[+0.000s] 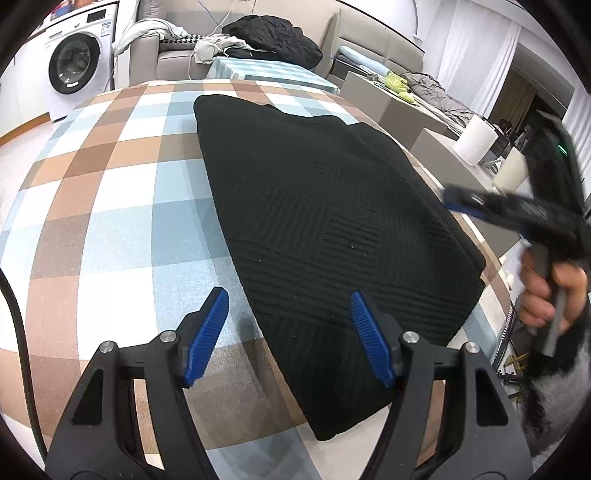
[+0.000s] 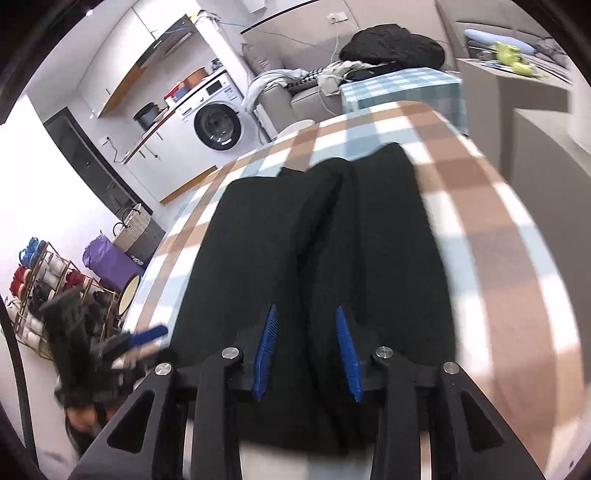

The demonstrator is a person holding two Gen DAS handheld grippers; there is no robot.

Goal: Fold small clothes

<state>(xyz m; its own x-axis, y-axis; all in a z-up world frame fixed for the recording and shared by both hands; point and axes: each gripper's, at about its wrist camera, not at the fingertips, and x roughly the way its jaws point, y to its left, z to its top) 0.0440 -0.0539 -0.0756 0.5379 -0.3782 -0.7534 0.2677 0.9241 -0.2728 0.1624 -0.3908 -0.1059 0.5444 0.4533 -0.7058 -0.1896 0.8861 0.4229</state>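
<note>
A black knitted garment point(image 1: 325, 221) lies folded flat on the checked tablecloth point(image 1: 110, 206). My left gripper point(image 1: 290, 299) is open and empty above the garment's near left edge, its blue pads point(image 1: 207, 332) wide apart. My right gripper point(image 1: 447, 199) shows blurred at the garment's right edge, held by a hand. In the right wrist view the right gripper point(image 2: 306, 314) hangs open and empty over the garment point(image 2: 332, 240). A fold ridge runs down the garment's middle. The left gripper point(image 2: 147, 336) appears blurred at the table's left edge.
A washing machine point(image 1: 74, 62) stands at the back left. A sofa with a black pile of clothes point(image 1: 273, 35) is behind the table. A paper roll point(image 1: 476, 140) stands on a grey counter to the right. A shoe rack point(image 2: 40, 280) stands on the floor.
</note>
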